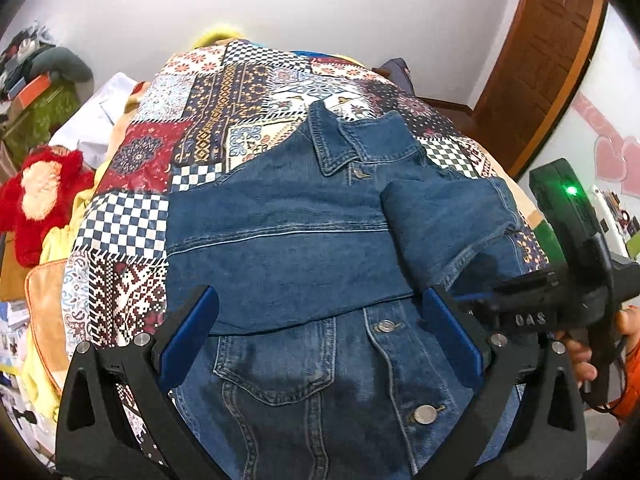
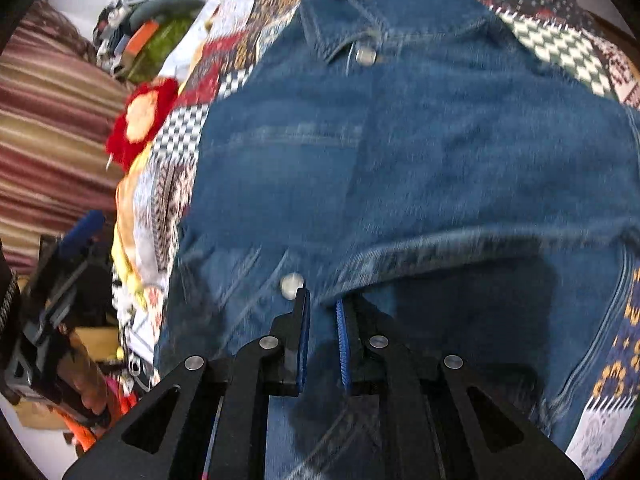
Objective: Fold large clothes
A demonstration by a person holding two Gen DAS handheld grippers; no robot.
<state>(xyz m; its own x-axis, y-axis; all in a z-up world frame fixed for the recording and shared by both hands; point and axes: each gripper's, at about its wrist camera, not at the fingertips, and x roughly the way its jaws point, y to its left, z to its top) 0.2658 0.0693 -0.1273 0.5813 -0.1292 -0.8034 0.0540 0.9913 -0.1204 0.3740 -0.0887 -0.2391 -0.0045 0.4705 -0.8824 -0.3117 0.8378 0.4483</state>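
Left tongs (image 1: 320, 336) held wide apart over jacket (image 1: 304, 240); right tongs (image 2: 322, 344) nearly together, nothing clamped, jacket just beneath on quilt (image 1: 132, 216).

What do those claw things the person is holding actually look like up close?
Each hand-held gripper is a matte black plastic frame with triangular cut-outs and round silver bolts. The left hand-held gripper has two smooth flat blue pads; the right hand-held gripper has ribbed blue pads. Seen from the left, its black body bears raised letters "DAS", a thin blue cable and a glowing green light.
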